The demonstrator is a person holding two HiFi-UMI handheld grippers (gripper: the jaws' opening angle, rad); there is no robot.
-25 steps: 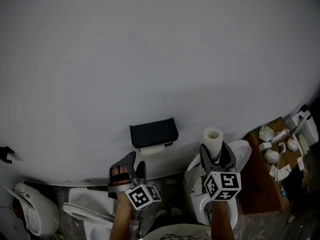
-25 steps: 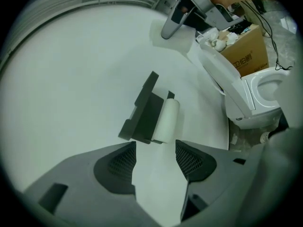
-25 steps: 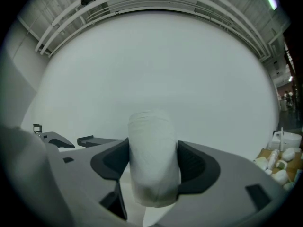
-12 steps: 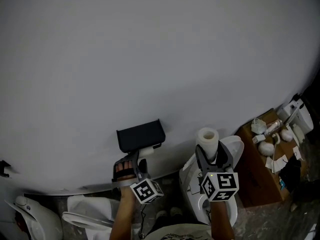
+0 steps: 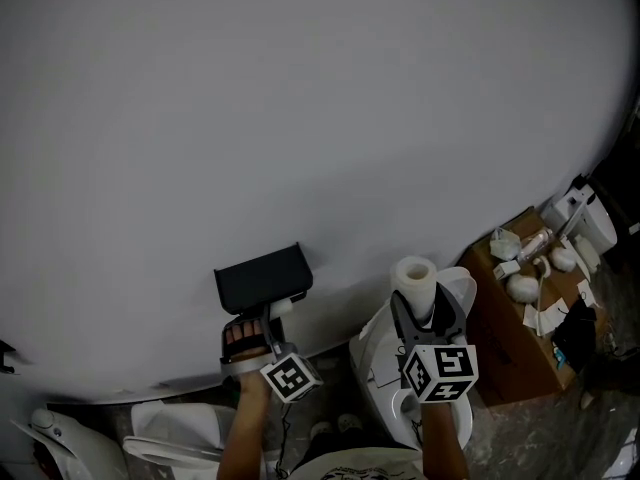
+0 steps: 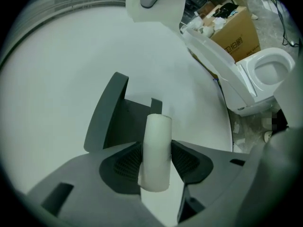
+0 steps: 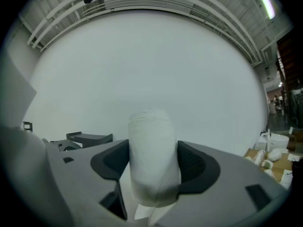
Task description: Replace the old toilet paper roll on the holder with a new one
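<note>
Two rolls here, one in each claw. Step in hand: taking the old one off. Left gripper just closing in, pads now touching both sides of the thin old roll, with a soft squeeze by the look of it. Old roll standing upright between the jaws, close under the dark holder, at 5 o'clock from it in the left gripper view. Free of the holder yet or not: cannot tell. Right gripper closed snug on the fat new roll, held up at 3 o'clock from the holder in the head view, above the white toilet and well apart from the holder. Next, most likely: pull the old roll down and away toward 6 o'clock, keeping the squeeze gentle to avoid crushing the thin tube. After that, drop it somewhere safe, then bring the new roll across from 3 o'clock and fit it on the bare holder
</note>
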